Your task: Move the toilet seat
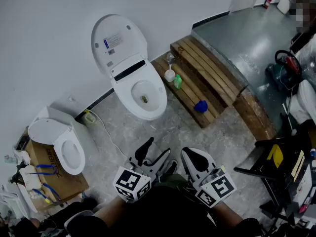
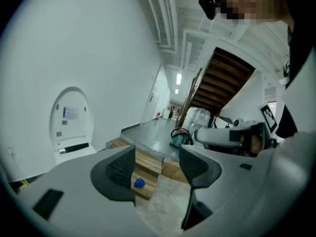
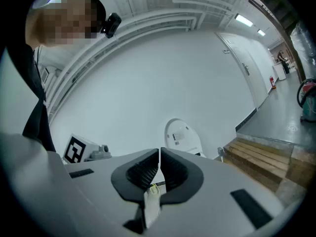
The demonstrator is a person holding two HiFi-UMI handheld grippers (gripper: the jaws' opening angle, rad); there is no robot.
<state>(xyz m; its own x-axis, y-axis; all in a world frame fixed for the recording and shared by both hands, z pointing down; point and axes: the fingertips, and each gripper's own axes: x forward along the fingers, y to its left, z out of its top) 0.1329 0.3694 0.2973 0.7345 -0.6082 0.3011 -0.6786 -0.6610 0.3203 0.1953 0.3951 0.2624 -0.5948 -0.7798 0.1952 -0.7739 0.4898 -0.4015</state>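
Head view: toilet (image 1: pixel 127 100) lid up, left gripper (image 1: pixel 155 153) spread, right gripper (image 1: pixel 190 155) closed.

head view: toilet (image 1: pixel 140 90) looked down on, well apart | gripper views: low, faced toward toilet | shared: its raised lid (image 2: pixel 72 115)

The label (image 1: pixel 113 40) on the toilet lid (image 1: pixel 129 46), eleven o'clock, is too small to read; the black rack (image 1: pixel 253 170), four o'clock, is cut off.
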